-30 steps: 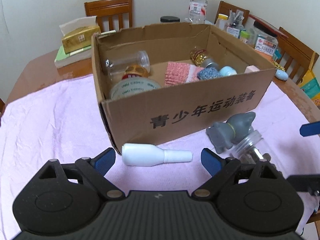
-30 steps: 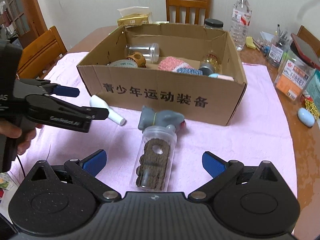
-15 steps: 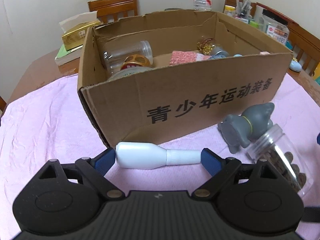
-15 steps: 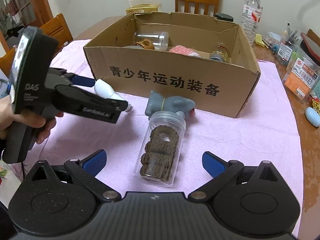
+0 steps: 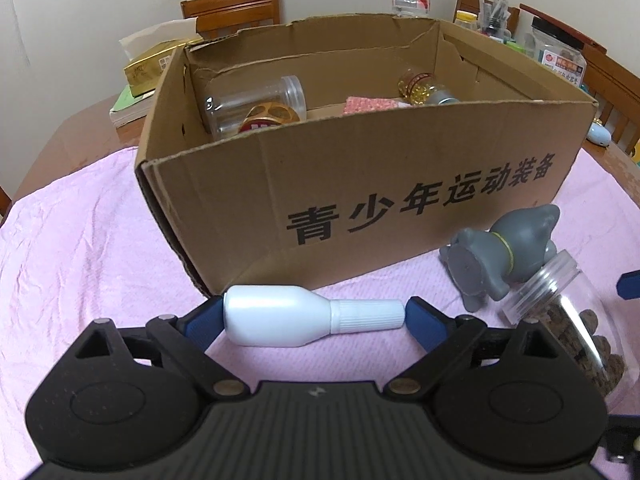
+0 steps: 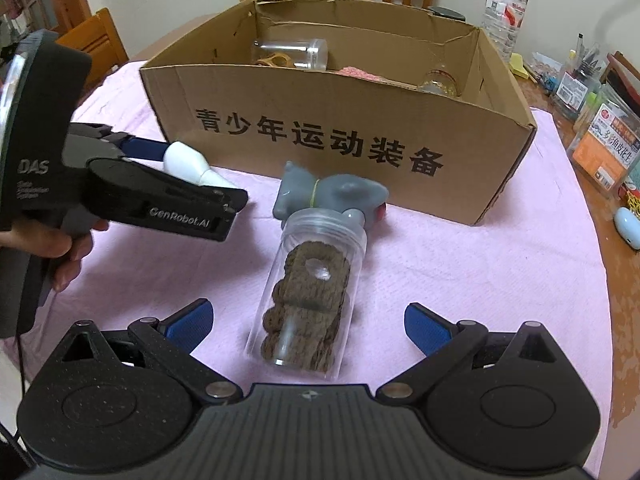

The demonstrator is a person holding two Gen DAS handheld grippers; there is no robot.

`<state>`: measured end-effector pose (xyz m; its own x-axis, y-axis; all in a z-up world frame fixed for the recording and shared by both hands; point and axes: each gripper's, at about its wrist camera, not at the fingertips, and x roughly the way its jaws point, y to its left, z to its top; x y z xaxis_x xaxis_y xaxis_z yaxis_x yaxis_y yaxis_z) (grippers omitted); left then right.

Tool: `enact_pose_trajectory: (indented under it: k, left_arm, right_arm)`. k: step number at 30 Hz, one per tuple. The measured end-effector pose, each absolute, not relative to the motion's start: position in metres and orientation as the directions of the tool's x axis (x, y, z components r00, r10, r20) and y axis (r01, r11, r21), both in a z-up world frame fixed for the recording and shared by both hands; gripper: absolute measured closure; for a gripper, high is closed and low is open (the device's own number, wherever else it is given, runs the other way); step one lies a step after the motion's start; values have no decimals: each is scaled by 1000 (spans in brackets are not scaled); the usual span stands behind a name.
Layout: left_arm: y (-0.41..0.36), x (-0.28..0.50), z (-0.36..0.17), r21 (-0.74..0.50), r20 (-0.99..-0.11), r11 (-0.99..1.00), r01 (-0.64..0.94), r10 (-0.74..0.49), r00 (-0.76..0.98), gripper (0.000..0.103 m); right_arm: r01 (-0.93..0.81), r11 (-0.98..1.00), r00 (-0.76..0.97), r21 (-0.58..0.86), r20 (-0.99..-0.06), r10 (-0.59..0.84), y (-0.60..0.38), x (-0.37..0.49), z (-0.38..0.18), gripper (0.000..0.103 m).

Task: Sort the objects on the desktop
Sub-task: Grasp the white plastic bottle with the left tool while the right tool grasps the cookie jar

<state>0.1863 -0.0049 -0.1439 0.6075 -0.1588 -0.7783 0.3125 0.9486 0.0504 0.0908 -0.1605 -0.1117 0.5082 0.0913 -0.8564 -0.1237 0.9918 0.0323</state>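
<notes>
A white bottle (image 5: 280, 318) lies on its side on the pink cloth (image 5: 80, 264), close to the corner of the cardboard box (image 5: 360, 184). My left gripper (image 5: 312, 316) straddles it end to end; its jaws are opening, and the blue pads sit at the base and the cap without pressing. A clear jar of brown biscuits (image 6: 308, 300) lies lengthwise between the wide-open fingers of my right gripper (image 6: 306, 322), untouched. A grey cat figure (image 6: 328, 194) lies against the jar's mouth, in front of the box (image 6: 320, 136).
The box holds a clear jar (image 5: 256, 102), a gold-lidded tin, a pink cloth piece and a small bottle. A tissue box (image 5: 152, 64), a water bottle (image 6: 504, 4), containers and chairs ring the table. A hand (image 6: 56, 240) grips the left tool.
Both grippers came down and closer to the table. The white bottle, ahead of the left fingers before, now lies between them. The biscuit jar now sits between the right fingers.
</notes>
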Motion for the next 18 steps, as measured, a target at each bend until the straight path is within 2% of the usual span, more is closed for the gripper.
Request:
enact_pose_trajectory:
  k: [18]
  left_arm:
    - [-5,186,-147,40,-783,954,297,-155,603,7]
  right_arm:
    - [-39,999,419,-7,-908,10,-153,112,-142,0]
